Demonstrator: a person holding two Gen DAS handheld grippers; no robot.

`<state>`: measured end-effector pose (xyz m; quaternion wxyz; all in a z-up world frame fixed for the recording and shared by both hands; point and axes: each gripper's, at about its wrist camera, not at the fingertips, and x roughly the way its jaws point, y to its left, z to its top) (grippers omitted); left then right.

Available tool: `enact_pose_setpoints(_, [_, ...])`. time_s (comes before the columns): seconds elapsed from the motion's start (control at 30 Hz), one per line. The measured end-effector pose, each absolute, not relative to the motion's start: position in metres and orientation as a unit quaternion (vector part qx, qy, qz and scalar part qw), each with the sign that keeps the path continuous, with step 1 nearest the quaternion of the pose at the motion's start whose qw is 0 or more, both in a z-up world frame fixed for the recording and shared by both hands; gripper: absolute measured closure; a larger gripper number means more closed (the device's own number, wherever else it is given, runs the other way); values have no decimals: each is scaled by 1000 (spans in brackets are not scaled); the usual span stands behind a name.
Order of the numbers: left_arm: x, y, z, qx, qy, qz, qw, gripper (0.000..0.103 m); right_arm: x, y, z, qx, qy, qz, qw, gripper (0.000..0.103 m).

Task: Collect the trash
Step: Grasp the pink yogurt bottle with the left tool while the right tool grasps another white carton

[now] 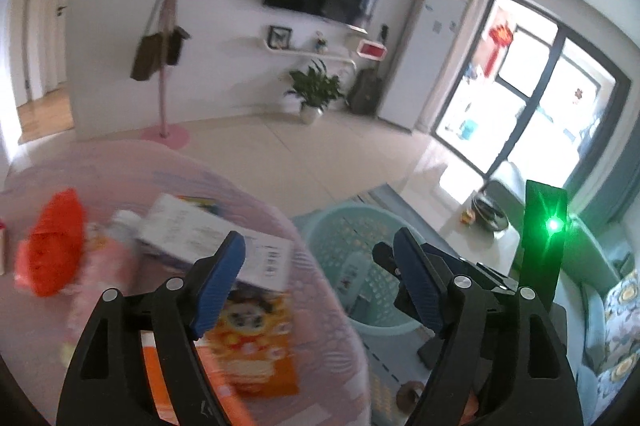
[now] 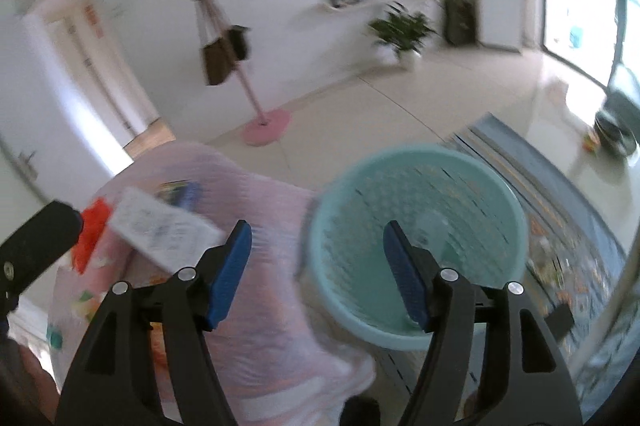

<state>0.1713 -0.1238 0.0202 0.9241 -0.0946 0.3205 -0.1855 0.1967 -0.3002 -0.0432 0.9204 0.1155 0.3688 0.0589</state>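
A mint-green perforated basket [image 2: 416, 242] is being shown beside a pale pink bench cloth [image 2: 264, 306]; an orange-red bag [image 1: 52, 246] is lying there.

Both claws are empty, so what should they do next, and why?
Probably lower the open left gripper onto the crumpled red wrapper on the pink table cover: nothing sits between its blue pads, and litter remains beside the mint-green plastic mesh basket.

A pink-covered table [image 1: 320, 278] carries a white box [image 1: 224, 238] and orange packet [image 1: 248, 338].
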Motion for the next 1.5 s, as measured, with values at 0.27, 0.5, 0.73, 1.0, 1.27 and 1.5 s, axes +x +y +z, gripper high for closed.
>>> enact_pose_setpoints(0.27, [152,-36,22,-137,304,-119,935,27,203,-229,-24,40,326,154,932,26])
enact_pose_setpoints(0.5, [160,13,-16,-149,356,-74,920,27,228,-195,-33,-10,332,208,920,22])
enact_pose_setpoints(0.73, [182,25,-49,-151,406,-71,898,29,243,-176,-55,-44,349,232,907,21])
enact_pose_setpoints(1.0, [193,24,-73,-140,441,-71,884,35,256,-162,-69,-69,368,256,891,20])
enact_pose_setpoints(1.27, [203,18,-76,-123,446,-70,884,37,252,-139,-80,-104,378,249,885,46])
enact_pose_setpoints(1.5, [205,14,-76,-113,446,-67,885,49,247,-143,-75,-85,368,252,891,54])
